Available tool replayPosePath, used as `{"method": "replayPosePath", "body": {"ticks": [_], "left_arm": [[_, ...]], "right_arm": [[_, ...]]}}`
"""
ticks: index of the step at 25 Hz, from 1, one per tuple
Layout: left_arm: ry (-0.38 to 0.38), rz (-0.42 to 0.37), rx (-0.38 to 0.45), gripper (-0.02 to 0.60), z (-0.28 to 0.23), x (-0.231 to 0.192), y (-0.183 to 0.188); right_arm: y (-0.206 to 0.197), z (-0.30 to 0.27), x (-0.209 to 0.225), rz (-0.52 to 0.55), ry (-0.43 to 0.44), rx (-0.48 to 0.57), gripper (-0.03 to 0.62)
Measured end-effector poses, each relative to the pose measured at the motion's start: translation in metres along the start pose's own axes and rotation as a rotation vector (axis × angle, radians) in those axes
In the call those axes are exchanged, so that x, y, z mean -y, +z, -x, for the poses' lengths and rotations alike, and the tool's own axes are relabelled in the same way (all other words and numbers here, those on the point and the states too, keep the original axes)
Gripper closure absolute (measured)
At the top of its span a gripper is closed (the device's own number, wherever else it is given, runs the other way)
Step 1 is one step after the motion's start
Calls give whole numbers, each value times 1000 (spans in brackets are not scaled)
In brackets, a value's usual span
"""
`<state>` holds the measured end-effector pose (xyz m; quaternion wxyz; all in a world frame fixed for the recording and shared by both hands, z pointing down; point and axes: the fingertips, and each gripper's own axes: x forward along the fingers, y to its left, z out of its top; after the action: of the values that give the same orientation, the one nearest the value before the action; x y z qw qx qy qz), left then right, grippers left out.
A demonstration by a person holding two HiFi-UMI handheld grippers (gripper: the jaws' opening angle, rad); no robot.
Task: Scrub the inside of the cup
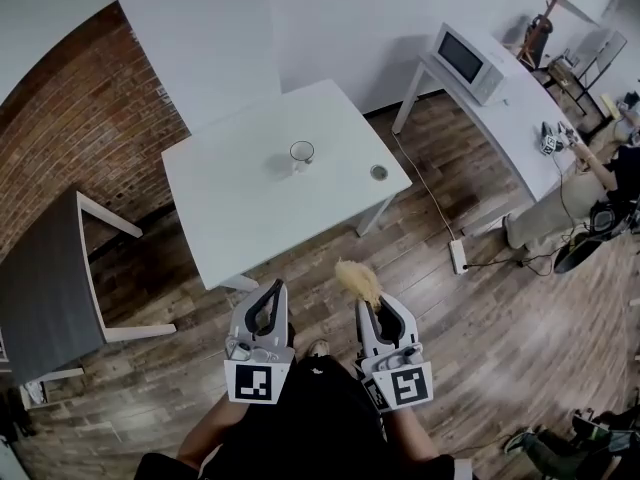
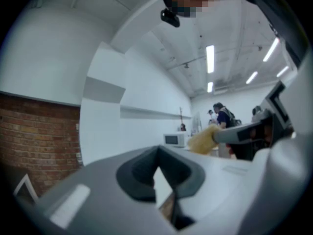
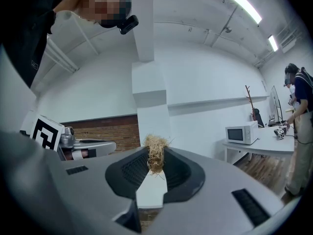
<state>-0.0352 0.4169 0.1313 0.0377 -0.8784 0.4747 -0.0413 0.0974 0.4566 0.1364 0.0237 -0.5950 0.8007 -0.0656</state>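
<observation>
Cup [image 1: 301, 153] stands on the white table [image 1: 240, 218], well apart from both grippers. The right gripper [image 1: 378, 306] clamps a straw-coloured scrubber [image 1: 357, 278] (a fibrous tuft); the left gripper [image 1: 276, 288] has jaws together, empty.

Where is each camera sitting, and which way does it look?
Head view: on the person's head, looking steeply down at the white table and cup; the person's forearms, left gripper and right gripper show.
Left gripper view: on the left gripper, looking across the room along its shut jaws; the right gripper's scrubber shows at right.
Right gripper view: on the right gripper, looking along jaws shut on the scrubber; the left gripper shows at left.
All three share the microwave.
</observation>
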Motion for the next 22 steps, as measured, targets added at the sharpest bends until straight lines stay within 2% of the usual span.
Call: {"method": "replayPosePath", "body": {"ticks": [4, 10, 12, 14, 22], "left_arm": [[-3, 7, -38, 578, -23, -14, -15], [4, -2, -37, 578, -75, -64, -23], [3, 23, -21, 578, -96, -79, -23], [-12, 42, -20, 578, -114, -92, -27], [-100, 13, -58, 578, -174, -138, -53]], "right_arm": [[-6, -23, 8, 5, -5, -17, 534], [-8, -78, 17, 28, -27, -33, 534], [-6, -100, 20, 41, -34, -33, 534], [-5, -122, 23, 47, -50, -31, 534], [-15, -193, 40, 40, -127, -104, 534]]}}
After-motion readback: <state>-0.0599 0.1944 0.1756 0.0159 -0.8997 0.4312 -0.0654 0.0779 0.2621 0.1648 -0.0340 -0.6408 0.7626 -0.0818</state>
